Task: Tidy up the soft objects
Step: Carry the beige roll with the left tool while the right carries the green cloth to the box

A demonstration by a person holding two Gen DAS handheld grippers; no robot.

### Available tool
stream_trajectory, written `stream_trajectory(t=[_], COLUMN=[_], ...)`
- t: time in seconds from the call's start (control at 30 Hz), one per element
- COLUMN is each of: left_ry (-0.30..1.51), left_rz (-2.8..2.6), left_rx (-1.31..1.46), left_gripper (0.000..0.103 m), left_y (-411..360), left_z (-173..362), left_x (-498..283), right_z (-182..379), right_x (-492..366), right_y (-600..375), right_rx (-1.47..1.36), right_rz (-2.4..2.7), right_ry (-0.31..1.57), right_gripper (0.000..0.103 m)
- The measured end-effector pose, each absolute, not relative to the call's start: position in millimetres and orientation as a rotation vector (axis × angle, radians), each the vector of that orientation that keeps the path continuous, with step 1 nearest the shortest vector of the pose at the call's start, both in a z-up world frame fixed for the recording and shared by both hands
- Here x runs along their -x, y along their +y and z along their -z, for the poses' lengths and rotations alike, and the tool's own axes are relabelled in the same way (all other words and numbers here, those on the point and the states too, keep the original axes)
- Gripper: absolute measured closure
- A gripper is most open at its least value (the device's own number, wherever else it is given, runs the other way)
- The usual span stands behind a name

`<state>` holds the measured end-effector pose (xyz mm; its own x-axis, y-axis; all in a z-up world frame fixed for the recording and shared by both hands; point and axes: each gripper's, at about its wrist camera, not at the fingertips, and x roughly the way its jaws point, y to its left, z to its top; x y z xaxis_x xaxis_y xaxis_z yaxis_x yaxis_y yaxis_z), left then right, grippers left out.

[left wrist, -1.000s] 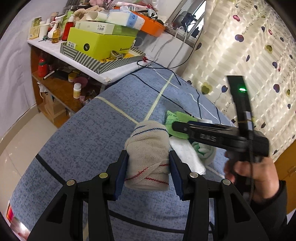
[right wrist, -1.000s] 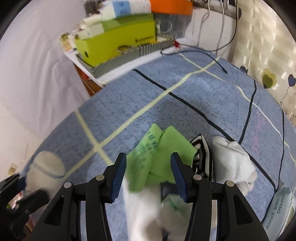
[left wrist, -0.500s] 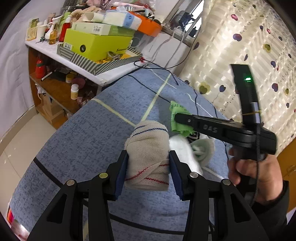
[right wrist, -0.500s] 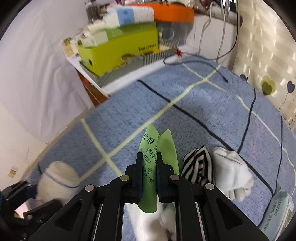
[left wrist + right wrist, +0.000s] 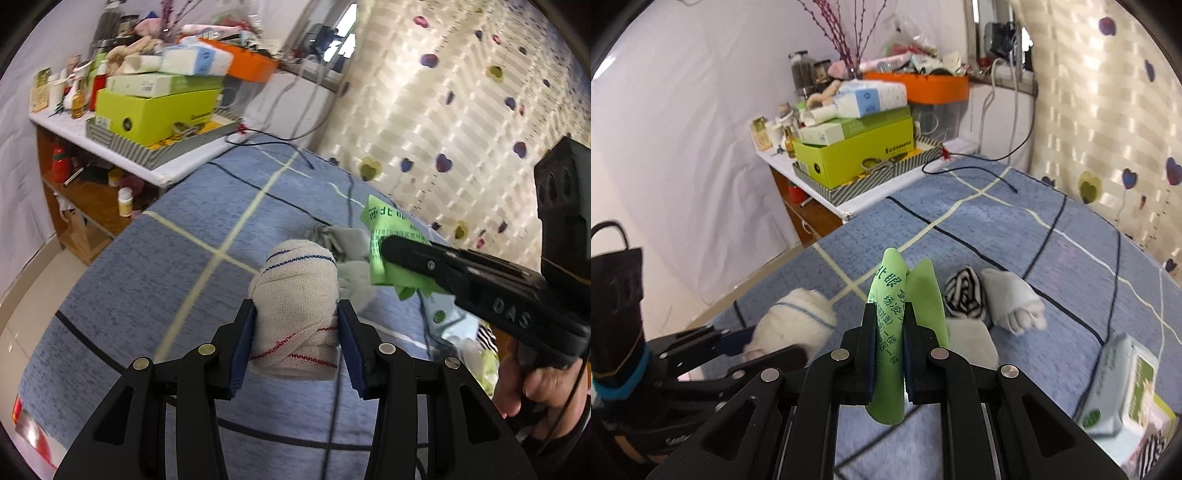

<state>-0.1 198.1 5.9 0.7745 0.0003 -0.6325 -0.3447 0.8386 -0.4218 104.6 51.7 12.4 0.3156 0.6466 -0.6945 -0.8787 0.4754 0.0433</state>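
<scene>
My left gripper is shut on a rolled beige gauze cloth with red and blue stitching, held above the blue bedspread. My right gripper is shut on a folded green cloth with printed characters, lifted off the bed. In the left wrist view the green cloth hangs from the right gripper's black body, just right of the roll. Lying on the bed are a black-and-white striped sock, a white sock and a white folded cloth.
A wet-wipes pack lies at the bed's right. A white shelf beyond the bed's far edge carries a lime box, an orange bin and bottles. A black cable trails onto the bedspread. A heart-patterned curtain hangs on the right.
My right gripper closed on the green cloth and lifted it off the pile. My left gripper, still holding the gauze roll, rose a little, and the view shifted.
</scene>
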Motion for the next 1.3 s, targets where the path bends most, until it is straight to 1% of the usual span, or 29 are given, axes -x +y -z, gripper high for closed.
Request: stream_trajectory(t=[0.57, 1.3], left_ry=[0.685, 0.708], left_rz=[-0.041, 0.112], left_rx=[0.431, 0.329], left_gripper=[0.058, 0.058], left_y=[98.6, 13.2], left_z=[-35.0, -52.0], left_x=[-21.5, -44.4], right_z=[-30.6, -33.8], right_x=[-79.5, -79.4], right_y=[-80.4, -192.2], right_rx=[0.236, 0.107], right_rz=[-0.928, -0.792], right_ry=[0.659, 0.635], right_gripper=[0.092, 0.092])
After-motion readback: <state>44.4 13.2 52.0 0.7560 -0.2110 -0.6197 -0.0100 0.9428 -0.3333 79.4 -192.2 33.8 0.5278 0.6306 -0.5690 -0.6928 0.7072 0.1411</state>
